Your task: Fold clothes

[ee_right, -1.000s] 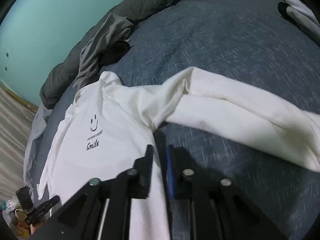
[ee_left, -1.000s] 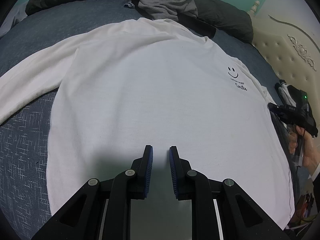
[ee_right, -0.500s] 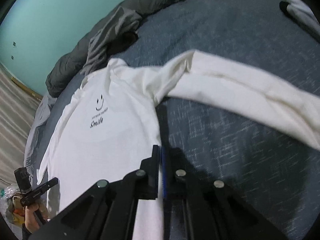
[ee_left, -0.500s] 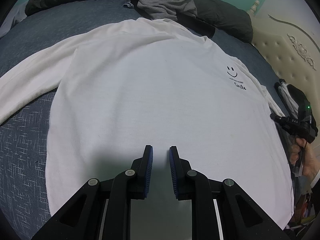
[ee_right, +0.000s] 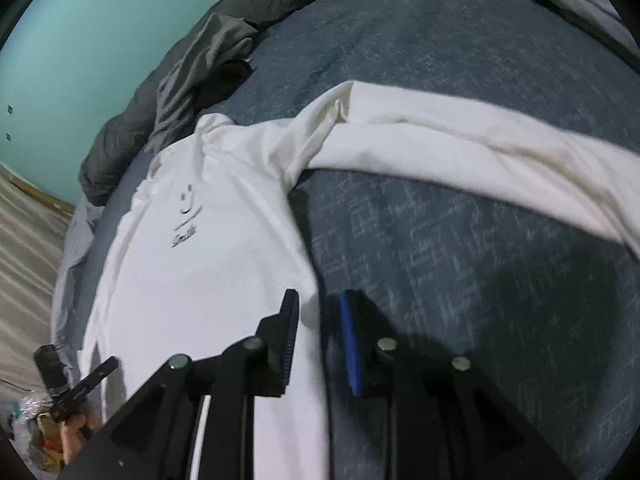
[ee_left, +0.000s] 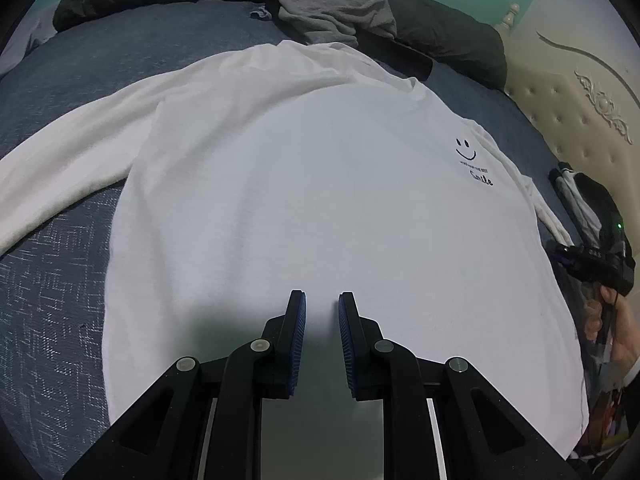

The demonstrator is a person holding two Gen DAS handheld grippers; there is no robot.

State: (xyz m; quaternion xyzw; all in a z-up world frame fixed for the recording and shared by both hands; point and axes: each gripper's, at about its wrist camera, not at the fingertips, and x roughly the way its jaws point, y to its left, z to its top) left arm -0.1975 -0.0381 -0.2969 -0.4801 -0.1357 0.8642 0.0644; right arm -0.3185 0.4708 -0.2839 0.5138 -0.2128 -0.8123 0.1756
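- Lying flat, front up, on blue-grey bedspread: white long-sleeved shirt, one sleeve stretched sideways.
- Beyond collar: grey garment heaped against dark duvet; cream tufted headboard at one side.
- Left gripper: jaws slightly parted over lower shirt, gripping nothing.
- Right gripper: jaws opening, straddling shirt's side edge, bare bedspread beside it.
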